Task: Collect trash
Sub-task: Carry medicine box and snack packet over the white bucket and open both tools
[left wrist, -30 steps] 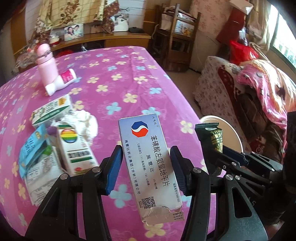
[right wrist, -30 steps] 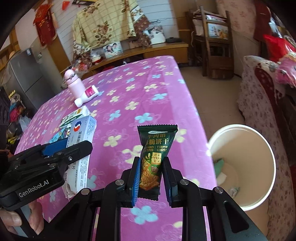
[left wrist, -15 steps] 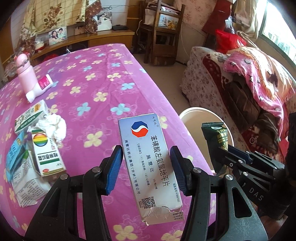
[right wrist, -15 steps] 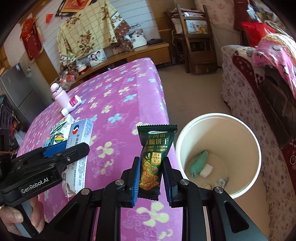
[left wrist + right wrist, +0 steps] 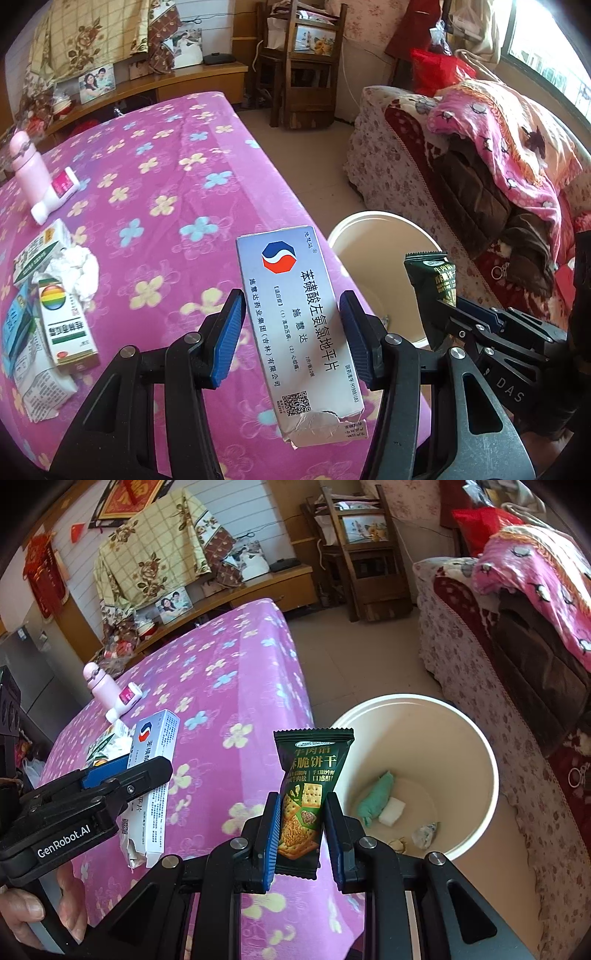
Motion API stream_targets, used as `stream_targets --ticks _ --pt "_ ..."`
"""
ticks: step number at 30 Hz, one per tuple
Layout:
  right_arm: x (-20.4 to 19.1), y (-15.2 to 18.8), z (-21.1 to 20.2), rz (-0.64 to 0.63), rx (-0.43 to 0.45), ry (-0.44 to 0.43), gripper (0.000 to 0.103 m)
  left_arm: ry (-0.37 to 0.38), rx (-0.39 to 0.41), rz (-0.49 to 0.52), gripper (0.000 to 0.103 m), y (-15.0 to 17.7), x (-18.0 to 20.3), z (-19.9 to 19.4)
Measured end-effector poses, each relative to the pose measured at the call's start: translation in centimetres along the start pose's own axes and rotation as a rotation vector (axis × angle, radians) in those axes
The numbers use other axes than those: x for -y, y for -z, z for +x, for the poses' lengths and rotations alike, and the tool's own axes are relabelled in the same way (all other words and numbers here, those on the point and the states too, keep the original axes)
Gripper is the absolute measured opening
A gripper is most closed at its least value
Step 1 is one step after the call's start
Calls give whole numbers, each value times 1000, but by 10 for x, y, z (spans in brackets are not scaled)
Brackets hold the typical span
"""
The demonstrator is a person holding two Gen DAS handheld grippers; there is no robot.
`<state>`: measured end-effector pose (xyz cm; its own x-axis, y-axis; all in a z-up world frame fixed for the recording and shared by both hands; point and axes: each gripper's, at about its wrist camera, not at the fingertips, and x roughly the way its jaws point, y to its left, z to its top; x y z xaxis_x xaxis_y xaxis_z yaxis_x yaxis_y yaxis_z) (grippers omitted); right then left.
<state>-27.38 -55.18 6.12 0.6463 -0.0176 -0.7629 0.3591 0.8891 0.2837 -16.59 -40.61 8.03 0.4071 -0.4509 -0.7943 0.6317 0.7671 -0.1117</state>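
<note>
My left gripper (image 5: 291, 332) is shut on a white medicine box (image 5: 297, 325) with a red-and-blue logo and a torn lower end, held over the table's right edge. My right gripper (image 5: 300, 834) is shut on a dark green cracker wrapper (image 5: 308, 790), held upright beside the rim of a cream waste bucket (image 5: 476, 738). That bucket (image 5: 373, 225) stands on the floor right of the table and holds a green wad and small scraps. From the right wrist view the box (image 5: 157, 760) and left gripper show at the left.
The pink flowered tablecloth (image 5: 166, 177) carries a rainbow-marked box (image 5: 64, 325), a crumpled tissue (image 5: 75, 271), more cartons at the left edge, a pink bottle (image 5: 27, 164) and a white tube (image 5: 55, 194). A sofa with blankets (image 5: 480, 147) stands right; a wooden chair (image 5: 299, 62) behind.
Both grippers have swung right, off the table toward the bucket, which now shows fully below the wrapper. The table items slid left in view. Both grips are unchanged.
</note>
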Motion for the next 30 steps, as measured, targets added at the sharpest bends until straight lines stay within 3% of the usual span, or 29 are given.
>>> stream_targets --ticks 30 --pt "77 6 31 123 -73 64 22 149 -67 -6 51 -19 51 73"
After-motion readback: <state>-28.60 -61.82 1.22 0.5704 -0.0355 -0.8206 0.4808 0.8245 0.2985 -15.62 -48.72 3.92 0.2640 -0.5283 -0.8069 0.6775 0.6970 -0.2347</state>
